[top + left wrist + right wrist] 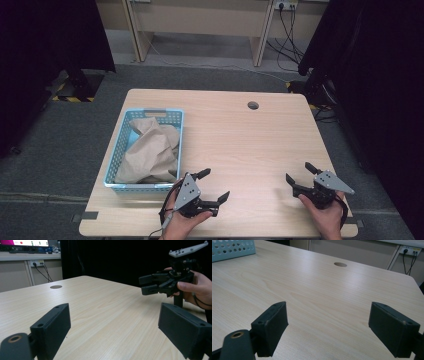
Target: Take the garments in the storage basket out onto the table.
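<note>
A light blue perforated basket (117,150) stands on the left of the wooden table (240,145), with crumpled brown paper (150,150) inside it. My left gripper (216,185) is held low near the front edge, just right of the basket's near corner, jaws wide apart with nothing between them. My right gripper (298,171) hovers at the front right, also open and empty. In the left gripper view, the two black jaws frame bare tabletop around the left gripper (113,327), and the right gripper (147,285) shows farther off in a hand. The right gripper (328,327) looks over bare wood toward the basket (233,250).
A round cable hole (253,105) is near the table's far edge. Dark curtains hang on both sides, and a desk with a wall socket and cables (287,30) stands behind. Grey carpet surrounds the table.
</note>
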